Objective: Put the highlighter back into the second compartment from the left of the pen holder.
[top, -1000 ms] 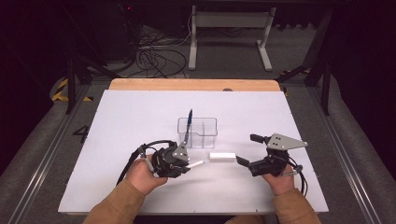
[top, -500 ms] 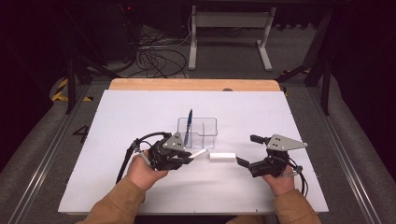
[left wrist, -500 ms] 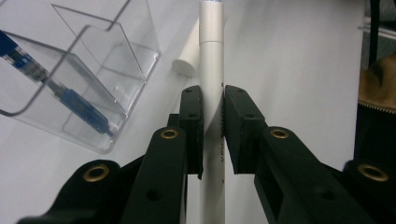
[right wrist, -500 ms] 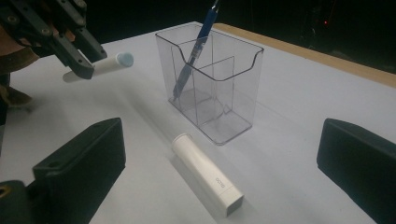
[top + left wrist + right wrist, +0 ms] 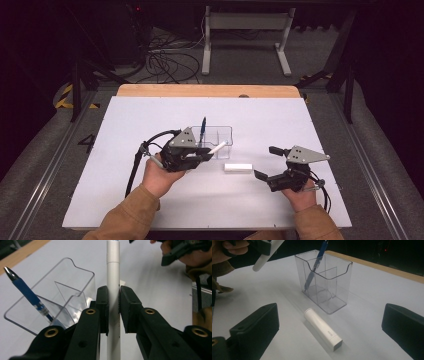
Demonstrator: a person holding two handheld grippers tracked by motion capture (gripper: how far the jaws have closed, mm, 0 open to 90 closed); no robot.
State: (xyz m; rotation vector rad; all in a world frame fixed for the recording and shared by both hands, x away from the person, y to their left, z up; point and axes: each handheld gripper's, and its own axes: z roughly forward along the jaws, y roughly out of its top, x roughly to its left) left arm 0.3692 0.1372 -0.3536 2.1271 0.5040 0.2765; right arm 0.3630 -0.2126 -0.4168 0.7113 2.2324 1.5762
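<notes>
My left gripper [image 5: 200, 154] is shut on a white pen [image 5: 216, 148], held off the table just in front of the clear holder [image 5: 220, 135]. In the left gripper view the pads [image 5: 102, 305] press on the white pen [image 5: 113, 277] from both sides. The clear holder [image 5: 67, 282] has a blue pen [image 5: 27, 295] leaning in its left compartment. A white cap [image 5: 238, 167] lies flat on the table between the two grippers. My right gripper [image 5: 267, 162] stands open at the right, its jaws wide to either side of the white cap [image 5: 322, 328].
The white table top [image 5: 125, 130] ends in a wooden strip [image 5: 200, 90] at the far side. Cables and a stand's feet lie on the dark floor beyond. In the right gripper view the clear holder [image 5: 324, 282] stands just behind the cap.
My left gripper has risen with the white pen and drawn closer to the clear holder. The right gripper and the white cap have stayed put.
</notes>
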